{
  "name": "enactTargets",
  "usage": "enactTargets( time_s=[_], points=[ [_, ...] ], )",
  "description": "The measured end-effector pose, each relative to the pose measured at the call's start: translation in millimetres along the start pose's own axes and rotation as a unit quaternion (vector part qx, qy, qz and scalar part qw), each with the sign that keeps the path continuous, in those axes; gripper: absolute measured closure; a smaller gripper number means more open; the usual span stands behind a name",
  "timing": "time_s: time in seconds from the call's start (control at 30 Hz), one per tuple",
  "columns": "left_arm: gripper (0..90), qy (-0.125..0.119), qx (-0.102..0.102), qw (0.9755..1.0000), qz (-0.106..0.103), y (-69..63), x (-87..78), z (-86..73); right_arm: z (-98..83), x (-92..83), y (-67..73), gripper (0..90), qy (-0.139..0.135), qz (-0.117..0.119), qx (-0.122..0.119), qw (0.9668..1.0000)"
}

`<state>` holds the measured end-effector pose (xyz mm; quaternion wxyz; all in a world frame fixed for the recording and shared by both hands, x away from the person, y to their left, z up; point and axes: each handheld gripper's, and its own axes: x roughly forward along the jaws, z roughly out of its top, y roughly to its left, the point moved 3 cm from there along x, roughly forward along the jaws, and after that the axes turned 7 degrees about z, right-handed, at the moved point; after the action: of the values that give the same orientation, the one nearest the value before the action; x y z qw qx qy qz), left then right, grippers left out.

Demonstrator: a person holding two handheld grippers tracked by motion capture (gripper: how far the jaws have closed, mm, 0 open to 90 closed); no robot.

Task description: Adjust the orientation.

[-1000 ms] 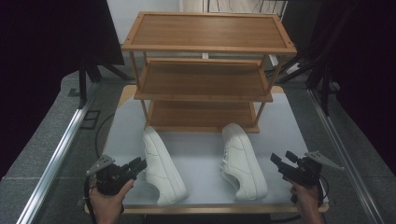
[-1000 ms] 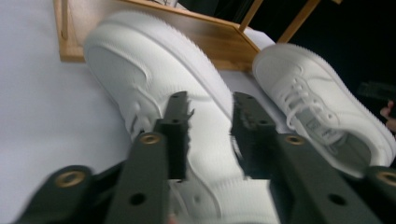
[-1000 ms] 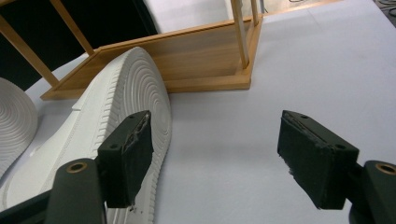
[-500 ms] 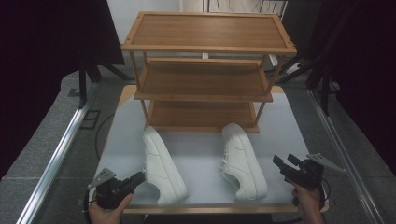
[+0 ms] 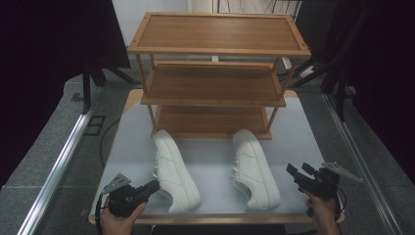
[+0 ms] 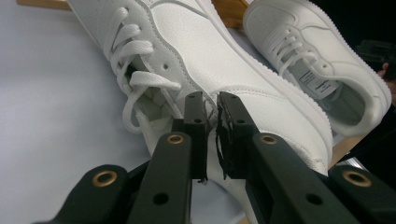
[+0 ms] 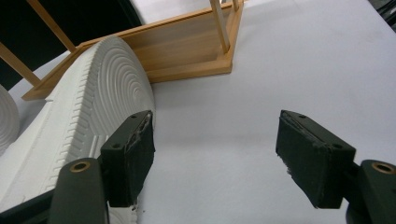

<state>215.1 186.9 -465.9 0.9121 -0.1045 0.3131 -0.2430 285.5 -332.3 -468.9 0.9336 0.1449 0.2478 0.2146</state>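
Two white lace-up sneakers lie on the pale table (image 5: 210, 152) in front of a wooden rack. My left gripper (image 5: 152, 186) sits near the front edge, its tips by the heel of the left sneaker (image 5: 173, 169). In the left gripper view the left gripper (image 6: 211, 126) is shut, with nothing between its pads, just before that sneaker's (image 6: 210, 60) collar and laces. The right sneaker (image 5: 254, 166) lies on its side. My right gripper (image 5: 298, 172) stands open to its right. The right gripper view has the right gripper (image 7: 217, 154) wide open over bare table, the ridged sole (image 7: 93, 102) by its left pad.
A three-shelf wooden shoe rack (image 5: 215, 73) stands at the back of the table, its bottom shelf (image 7: 187, 51) just beyond the sneakers. Bare table lies between and to the right of the shoes. The table's front edge runs close under both hands. Dark curtains flank the table.
My left gripper dropped back toward the front edge, then edged right toward the left sneaker's heel. My right gripper drifted slightly toward the person. Both sneakers stayed put.
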Motion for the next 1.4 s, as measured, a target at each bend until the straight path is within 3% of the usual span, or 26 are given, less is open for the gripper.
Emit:
enactTargets(
  time_s=[0.27, 0.4, 0.43, 0.53, 0.6, 0.7, 0.8, 0.87, 0.9, 0.97, 1.17, 1.27, 1.4],
  points=[
    [82.0, -0.010, 0.013, 0.9998, -0.014, -11.5, 6.1, 14.8, -0.1, -2.0, -4.1, 28.3, -0.002, -0.009, 0.012, 0.9999],
    [82.1, -0.023, 0.027, 0.9990, -0.029, -21.7, 17.4, 29.2, 0.2, -2.5, -4.8, 28.4, -0.003, -0.013, 0.012, 0.9998],
    [80.8, -0.025, 0.031, 0.9989, -0.024, -24.2, 21.3, 34.2, 0.2, -2.6, -4.9, 28.4, -0.003, -0.013, 0.013, 0.9998],
    [80.0, -0.019, 0.043, 0.9983, -0.033, -34.0, 38.5, 46.3, 0.1, -3.2, -5.8, 28.5, -0.004, -0.015, 0.014, 0.9998],
    [79.7, 0.003, 0.048, 0.9982, -0.036, -40.1, 53.8, 50.4, -0.1, -4.0, -7.4, 28.5, -0.004, -0.017, 0.016, 0.9997],
    [79.5, 0.020, 0.040, 0.9977, -0.052, -49.3, 72.1, 52.7, -0.4, -6.0, -10.6, 28.6, -0.005, -0.022, 0.021, 0.9995],
    [79.5, 0.014, 0.040, 0.9974, -0.059, -58.3, 77.1, 55.6, -0.8, -8.9, -13.8, 28.7, -0.009, -0.026, 0.028, 0.9992],
    [79.0, 0.011, 0.046, 0.9976, -0.050, -64.1, 78.2, 58.6, -1.0, -10.7, -15.5, 28.8, -0.010, -0.028, 0.031, 0.9991],
    [80.1, 0.008, 0.043, 0.9971, -0.061, -66.4, 78.0, 60.4, -1.1, -11.3, -16.1, 28.8, -0.011, -0.029, 0.031, 0.9990],
    [80.2, 0.003, 0.052, 0.9966, -0.063, -73.8, 78.2, 63.0, -1.1, -12.1, -16.3, 28.8, -0.012, -0.031, 0.031, 0.9990],
    [80.7, 0.026, 0.074, 0.9946, -0.068, -86.9, 91.6, 54.1, -2.1, -10.4, -13.6, 28.8, -0.008, -0.030, 0.027, 0.9992],
    [81.0, 0.043, 0.066, 0.9946, -0.067, -85.2, 98.6, 44.9, -2.8, -9.6, -13.4, 28.8, -0.004, -0.031, 0.026, 0.9992],
    [81.6, 0.073, 0.061, 0.9926, -0.076, -83.8, 109.4, 30.0, -4.5, -8.4, -14.9, 28.9, 0.000, -0.034, 0.030, 0.9990]
  ],
)
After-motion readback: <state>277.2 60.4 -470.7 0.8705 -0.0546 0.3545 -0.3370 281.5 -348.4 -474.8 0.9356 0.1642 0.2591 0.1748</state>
